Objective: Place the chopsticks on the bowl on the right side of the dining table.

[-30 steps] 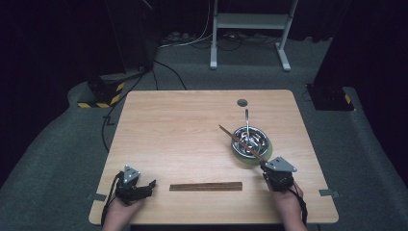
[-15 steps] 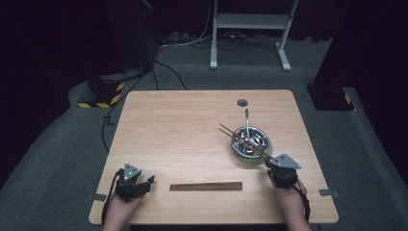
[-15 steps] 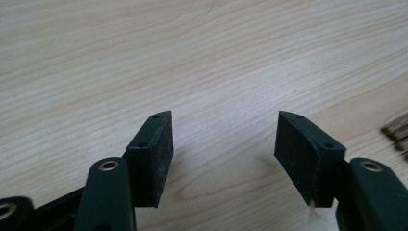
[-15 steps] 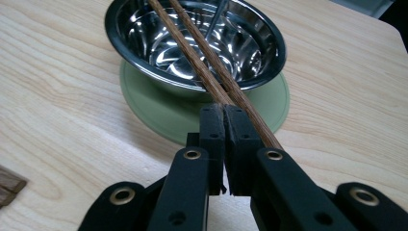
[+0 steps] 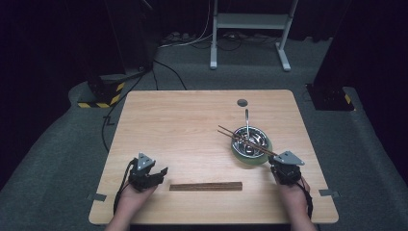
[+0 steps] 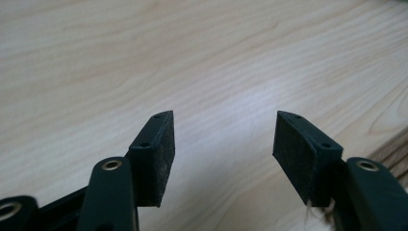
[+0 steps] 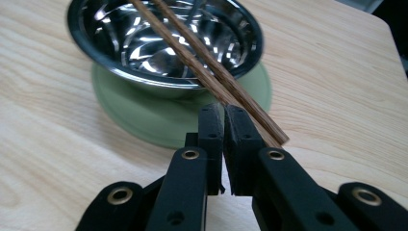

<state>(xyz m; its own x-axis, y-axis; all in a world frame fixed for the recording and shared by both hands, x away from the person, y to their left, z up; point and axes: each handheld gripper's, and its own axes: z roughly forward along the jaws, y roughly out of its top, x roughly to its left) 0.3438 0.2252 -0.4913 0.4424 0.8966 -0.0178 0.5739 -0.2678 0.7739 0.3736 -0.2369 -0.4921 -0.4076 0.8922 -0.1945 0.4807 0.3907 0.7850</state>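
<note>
A shiny steel bowl (image 5: 250,139) (image 7: 163,43) sits on a green saucer (image 5: 262,156) (image 7: 144,120) at the table's right. Two brown chopsticks (image 5: 245,140) (image 7: 211,67) lie across the bowl, and their near ends reach my right gripper (image 5: 279,166) (image 7: 223,113). Its jaws are pressed together just below those ends, which pass over the tips rather than between the pads. A metal spoon handle (image 5: 247,118) sticks out of the bowl's far side. My left gripper (image 5: 161,172) (image 6: 223,144) is open above bare wood at the front left.
A long dark wooden strip (image 5: 206,186) (image 6: 392,149) lies near the front edge between the two grippers, close to the left one's tips. A small round hole (image 5: 242,102) is at the back of the table (image 5: 183,125). Beyond it stand a white frame (image 5: 250,21) and cables on the floor.
The right gripper has edged forward to the saucer's rim. The chopsticks now lie longer across the bowl, reaching the gripper. The left gripper has barely moved.
</note>
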